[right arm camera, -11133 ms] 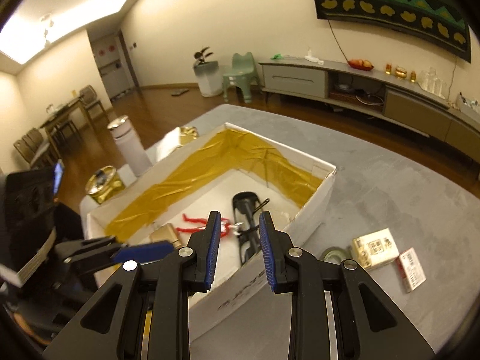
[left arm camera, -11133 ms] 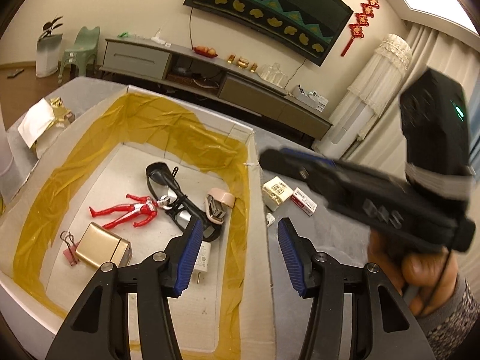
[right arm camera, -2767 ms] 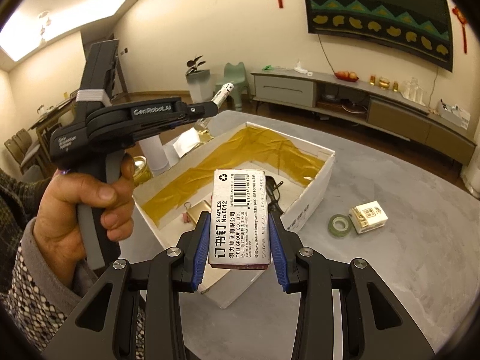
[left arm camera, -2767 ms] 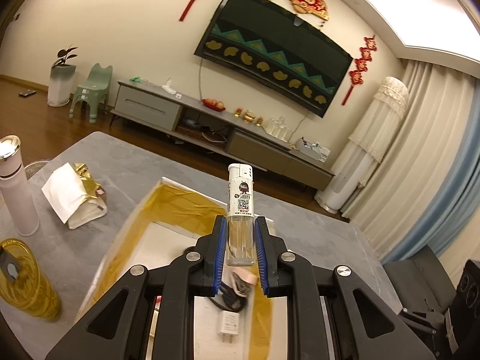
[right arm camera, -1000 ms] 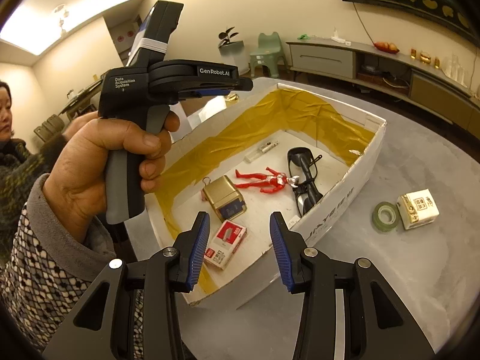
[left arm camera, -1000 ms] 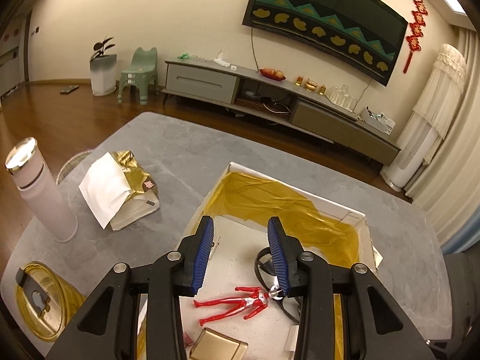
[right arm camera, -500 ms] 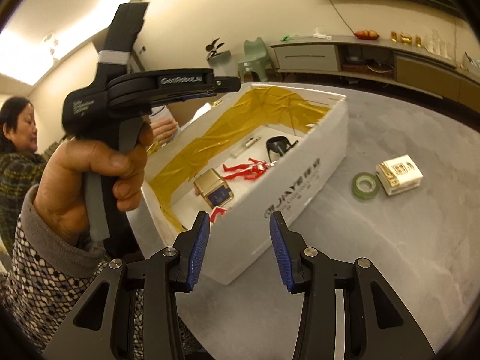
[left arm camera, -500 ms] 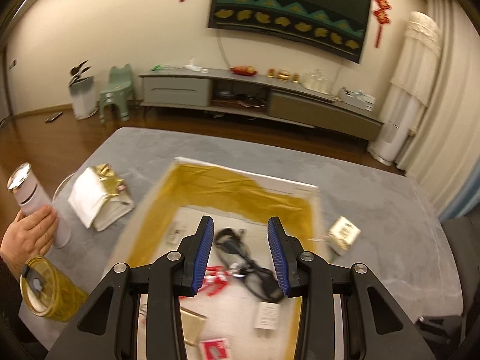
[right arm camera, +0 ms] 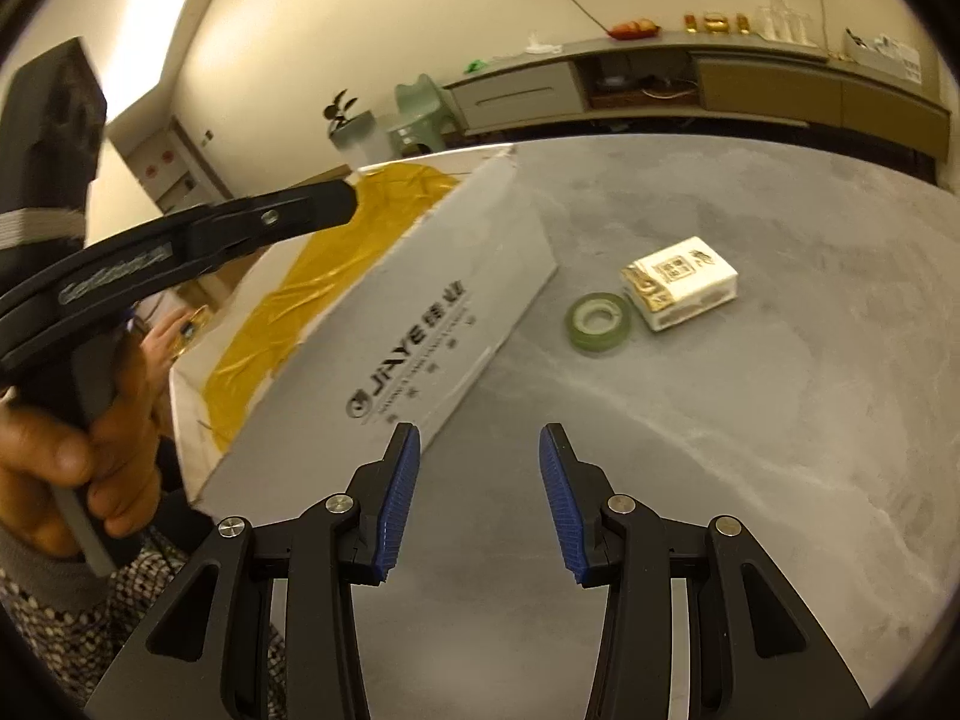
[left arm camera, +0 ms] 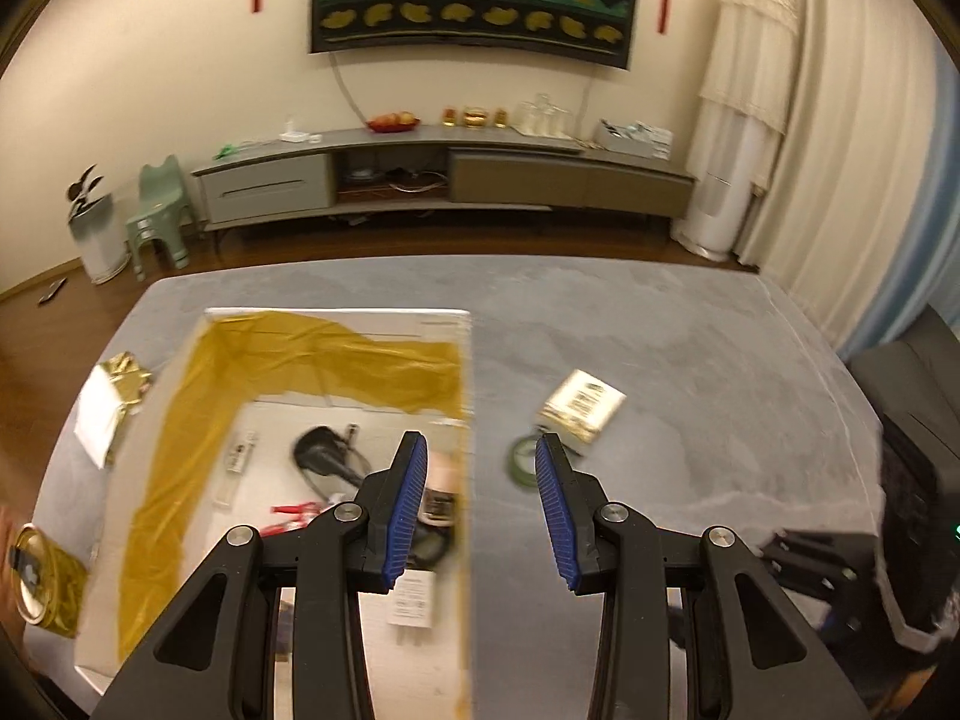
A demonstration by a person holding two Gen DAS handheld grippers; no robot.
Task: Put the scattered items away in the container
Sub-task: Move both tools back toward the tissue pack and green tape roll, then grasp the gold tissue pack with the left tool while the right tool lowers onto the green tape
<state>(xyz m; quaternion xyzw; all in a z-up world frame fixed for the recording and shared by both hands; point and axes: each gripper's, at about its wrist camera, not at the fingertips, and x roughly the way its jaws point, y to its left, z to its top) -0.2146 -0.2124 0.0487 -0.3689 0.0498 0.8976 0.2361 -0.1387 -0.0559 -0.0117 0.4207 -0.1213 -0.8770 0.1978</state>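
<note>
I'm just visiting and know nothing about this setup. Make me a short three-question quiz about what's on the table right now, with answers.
1. True or false: the right tool is holding an item.
2. Which two items lie on the grey table outside the white box?
A. green tape roll and small white-and-gold carton
B. red figure and glasses
C. charger and binder clip
3. Fill in: the green tape roll lies between the white box and the ______.

Key
1. False; both the right tool and the left tool are open and empty.
2. A
3. small white-and-gold carton
</note>
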